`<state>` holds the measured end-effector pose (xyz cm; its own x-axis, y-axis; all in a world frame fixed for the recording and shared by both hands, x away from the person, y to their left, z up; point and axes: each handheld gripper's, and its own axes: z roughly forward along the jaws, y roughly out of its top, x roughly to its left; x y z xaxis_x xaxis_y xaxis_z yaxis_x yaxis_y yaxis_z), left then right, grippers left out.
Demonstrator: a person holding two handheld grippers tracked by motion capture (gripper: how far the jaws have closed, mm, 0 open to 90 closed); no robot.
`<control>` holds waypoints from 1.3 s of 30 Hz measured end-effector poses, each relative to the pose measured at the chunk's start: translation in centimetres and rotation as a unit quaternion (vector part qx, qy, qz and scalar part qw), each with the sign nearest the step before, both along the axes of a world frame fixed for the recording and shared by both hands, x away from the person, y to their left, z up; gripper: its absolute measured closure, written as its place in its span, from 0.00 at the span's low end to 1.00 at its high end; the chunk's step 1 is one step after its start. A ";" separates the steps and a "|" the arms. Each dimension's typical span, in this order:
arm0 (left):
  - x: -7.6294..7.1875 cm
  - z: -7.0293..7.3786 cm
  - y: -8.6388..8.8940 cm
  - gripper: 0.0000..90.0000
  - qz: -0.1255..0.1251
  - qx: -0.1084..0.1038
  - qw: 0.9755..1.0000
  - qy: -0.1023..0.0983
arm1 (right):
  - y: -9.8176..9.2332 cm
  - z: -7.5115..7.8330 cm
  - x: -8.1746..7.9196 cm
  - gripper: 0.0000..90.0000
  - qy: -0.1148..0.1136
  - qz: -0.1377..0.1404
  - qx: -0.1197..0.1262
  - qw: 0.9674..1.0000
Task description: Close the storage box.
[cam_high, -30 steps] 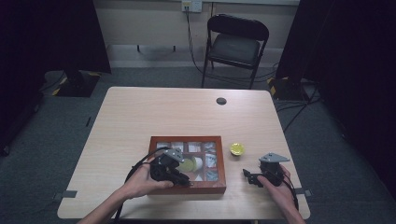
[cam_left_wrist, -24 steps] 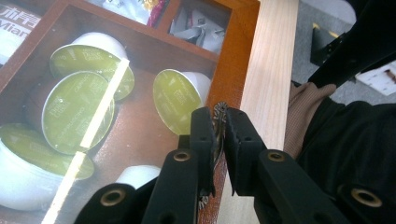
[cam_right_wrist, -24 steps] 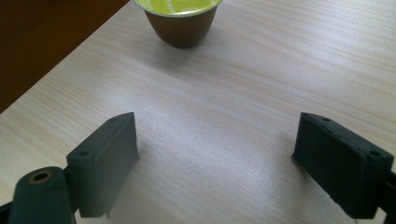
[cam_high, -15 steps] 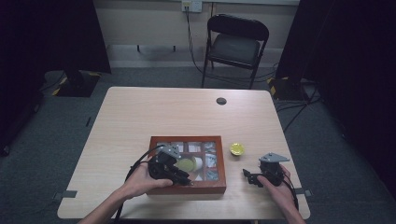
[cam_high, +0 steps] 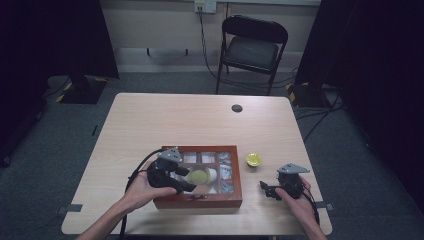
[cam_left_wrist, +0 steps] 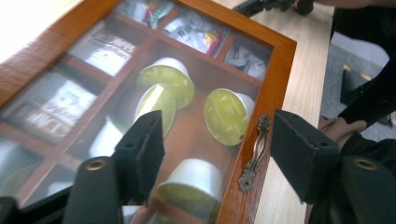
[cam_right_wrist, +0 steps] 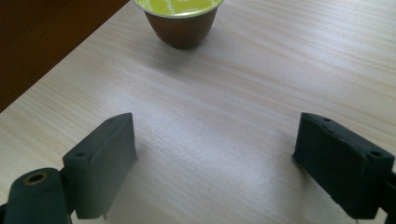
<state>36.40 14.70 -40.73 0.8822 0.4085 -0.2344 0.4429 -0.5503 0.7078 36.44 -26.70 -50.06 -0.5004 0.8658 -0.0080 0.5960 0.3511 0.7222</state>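
A brown wooden box (cam_high: pixel 239 175) with a glass lid lies near the table's front edge. Under the glass are yellow-green capsules (cam_left_wrist: pixel 226 114) and tea bags in compartments. My left gripper (cam_high: pixel 189 179) hovers over the box's front left part. Its jaws have just been opening; my left gripper (cam_left_wrist: pixel 219 140) now stands open above the lid beside the brass handle (cam_left_wrist: pixel 254 154), gripping nothing. One loose capsule (cam_high: pixel 253 159) stands on the table right of the box. My right gripper (cam_high: pixel 266 190) rests low on the table, open and empty, with that capsule (cam_right_wrist: pixel 182 18) ahead of it.
A small black round object (cam_high: pixel 237 108) lies at the table's far side. A black folding chair (cam_high: pixel 252 50) stands beyond the table, with cables on the floor. Bare tabletop (cam_high: pixel 165 120) stretches behind the box.
The left gripper's jaws have spread apart over the box's front, and that hand has shifted slightly. The right gripper and the loose capsule have stayed put.
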 end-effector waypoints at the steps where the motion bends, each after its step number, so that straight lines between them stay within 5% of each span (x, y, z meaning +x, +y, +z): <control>1: 0.0 0.1 0.3 0.38 -0.003 0.002 1.000 -0.001 | 0.0 0.0 0.0 0.13 0.000 0.000 0.000 1.000; 9: -1.3 0.0 3.3 0.29 0.033 0.012 0.999 -0.020 | 0.0 0.0 0.0 0.13 0.000 0.000 0.000 1.000; 16: -1.1 0.0 6.8 0.19 0.087 -0.003 0.996 -0.035 | 0.0 0.0 0.0 0.13 0.000 0.002 -0.001 1.000; 18: -1.2 -0.1 7.5 0.19 0.097 0.007 0.994 -0.043 | 0.0 0.0 0.0 0.13 0.000 0.002 0.000 1.000; 19: -1.2 -0.1 8.5 0.20 0.094 0.016 0.993 -0.063 | 0.0 0.0 0.0 0.13 0.000 0.002 0.000 1.000; 22: -1.0 -0.4 9.7 0.21 0.100 0.024 0.992 -0.068 | 0.0 0.0 0.0 0.13 0.000 0.002 0.000 1.000; 29: -0.6 -2.1 12.5 0.20 0.169 0.063 0.982 -0.060 | 0.0 0.0 0.0 0.13 0.000 0.002 0.000 1.000; 33: -0.2 -3.3 13.8 0.19 0.188 0.067 0.979 -0.041 | 0.0 0.0 0.0 0.13 0.000 0.002 0.000 1.000; 38: 0.1 -5.2 15.1 0.19 0.228 0.081 0.970 -0.032 | 0.0 0.0 0.0 0.13 0.000 0.002 0.000 1.000; 39: 0.1 -5.6 15.3 0.18 0.247 0.083 0.965 -0.036 | 0.0 0.0 0.0 0.13 0.000 0.002 0.000 1.000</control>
